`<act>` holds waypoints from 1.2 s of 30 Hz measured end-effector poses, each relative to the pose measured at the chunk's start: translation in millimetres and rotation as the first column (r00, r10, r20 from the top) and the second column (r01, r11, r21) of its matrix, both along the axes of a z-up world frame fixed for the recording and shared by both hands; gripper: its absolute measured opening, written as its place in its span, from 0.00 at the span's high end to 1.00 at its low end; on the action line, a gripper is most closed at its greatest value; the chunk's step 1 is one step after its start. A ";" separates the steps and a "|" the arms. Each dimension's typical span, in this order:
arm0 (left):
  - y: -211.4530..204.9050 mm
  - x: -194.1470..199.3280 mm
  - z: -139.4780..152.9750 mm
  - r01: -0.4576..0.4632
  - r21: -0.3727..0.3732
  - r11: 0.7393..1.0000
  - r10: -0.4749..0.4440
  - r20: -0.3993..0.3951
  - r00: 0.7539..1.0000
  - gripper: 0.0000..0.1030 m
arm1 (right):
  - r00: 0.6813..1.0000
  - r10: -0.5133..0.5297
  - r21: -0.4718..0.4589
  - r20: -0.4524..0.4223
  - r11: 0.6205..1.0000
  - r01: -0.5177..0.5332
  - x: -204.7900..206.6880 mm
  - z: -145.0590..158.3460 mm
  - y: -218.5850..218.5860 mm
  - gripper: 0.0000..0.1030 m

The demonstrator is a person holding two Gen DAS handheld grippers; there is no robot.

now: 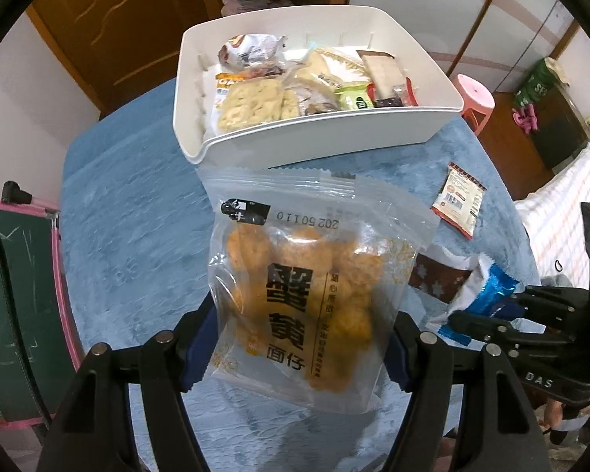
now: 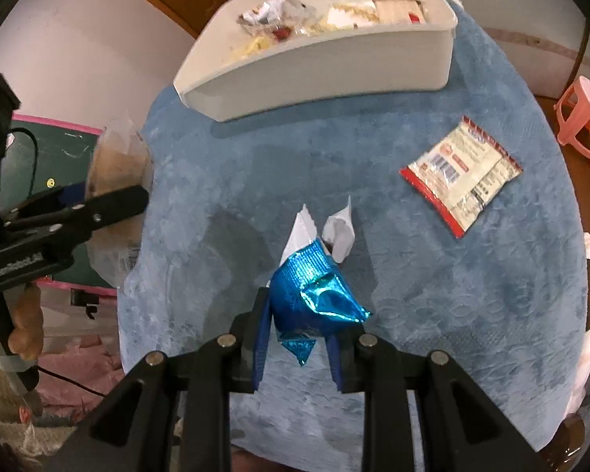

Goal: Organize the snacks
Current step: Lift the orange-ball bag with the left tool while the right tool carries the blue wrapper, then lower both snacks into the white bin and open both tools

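Right gripper (image 2: pixel 297 348) clamping blue foil packet (image 2: pixel 314 299), white bin (image 2: pixel 334 67) beyond, red-edged sachet (image 2: pixel 462 181) on blue cloth (image 2: pixel 432 295)

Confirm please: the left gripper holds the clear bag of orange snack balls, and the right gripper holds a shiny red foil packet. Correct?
Not quite. The shiny foil packet in the right gripper is blue, as the right wrist view shows. The left gripper does hold the clear bag of orange snack balls.

One white bin (image 1: pixel 318 133) at twelve o'clock, its packets too heaped to count; three snack packets outside it: one clear bag (image 1: pixel 306 295), one blue-foil packet (image 2: pixel 314 295), one red-edged sachet (image 2: pixel 460 177) (two o'clock); two grippers
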State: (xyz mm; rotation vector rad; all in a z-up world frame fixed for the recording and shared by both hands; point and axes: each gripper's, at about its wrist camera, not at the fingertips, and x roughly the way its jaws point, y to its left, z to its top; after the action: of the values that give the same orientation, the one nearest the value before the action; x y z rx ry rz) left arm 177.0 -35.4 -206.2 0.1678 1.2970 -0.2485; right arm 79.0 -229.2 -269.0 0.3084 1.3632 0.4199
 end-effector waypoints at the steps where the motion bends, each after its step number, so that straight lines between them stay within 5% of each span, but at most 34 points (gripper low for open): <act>1: -3.8 1.6 -0.6 0.004 0.001 1.000 -0.004 -0.004 1.000 0.32 | 1.000 0.001 -0.005 -0.020 1.000 -0.001 2.2 -5.5 -1.7 0.75; 23: -23.6 -0.5 6.0 0.034 -0.023 0.999 -0.034 0.002 0.999 0.31 | 1.000 0.003 -0.004 -0.027 1.000 -0.003 5.0 -1.0 -32.5 0.73; 29: -29.0 3.5 15.7 0.042 -0.016 0.999 -0.042 0.026 0.999 0.31 | 0.997 0.011 0.017 0.071 1.000 -0.013 9.0 31.7 -35.6 0.75; 36: -31.5 25.4 48.8 0.041 -0.012 0.999 -0.040 0.105 0.994 0.30 | 0.958 0.072 -0.002 0.277 0.997 -0.075 41.1 108.8 -28.6 0.75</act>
State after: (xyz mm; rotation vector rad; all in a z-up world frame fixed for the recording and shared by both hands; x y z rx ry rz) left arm 202.4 -66.9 -157.4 0.1933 1.1886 -0.2799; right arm 120.1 -257.8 -160.1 0.1975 1.1004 0.5117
